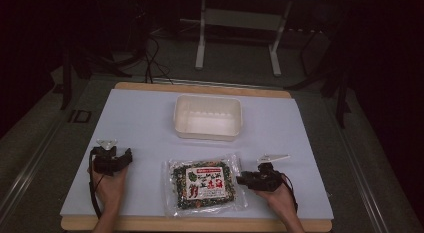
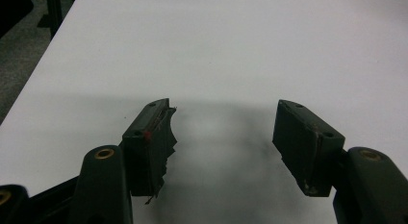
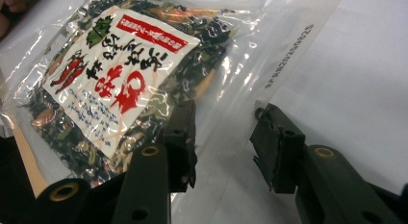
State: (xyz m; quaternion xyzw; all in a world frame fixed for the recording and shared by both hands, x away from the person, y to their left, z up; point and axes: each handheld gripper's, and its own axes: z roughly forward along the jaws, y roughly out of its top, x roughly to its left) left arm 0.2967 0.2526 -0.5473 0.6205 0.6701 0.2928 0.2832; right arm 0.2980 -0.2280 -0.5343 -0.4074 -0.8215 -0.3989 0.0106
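A clear plastic bag of dark dried food with a white, red-lettered label (image 1: 204, 185) (image 3: 120, 75) lies flat at the table's front middle. Behind it stands an empty white rectangular tub (image 1: 208, 116). My right gripper (image 1: 241, 180) (image 3: 223, 132) is open at the bag's right edge; its jaws straddle the bag's clear sealed border, one jaw over the bag and one beside it. My left gripper (image 1: 127, 155) (image 2: 223, 132) rests at the front left, open over bare white table, with nothing between its jaws.
The white table top (image 1: 145, 118) ends in a wooden front edge (image 1: 200, 224). A metal desk frame (image 1: 240, 28) and cables stand on the dark floor beyond the far edge. Bare table lies between the bag and the tub.
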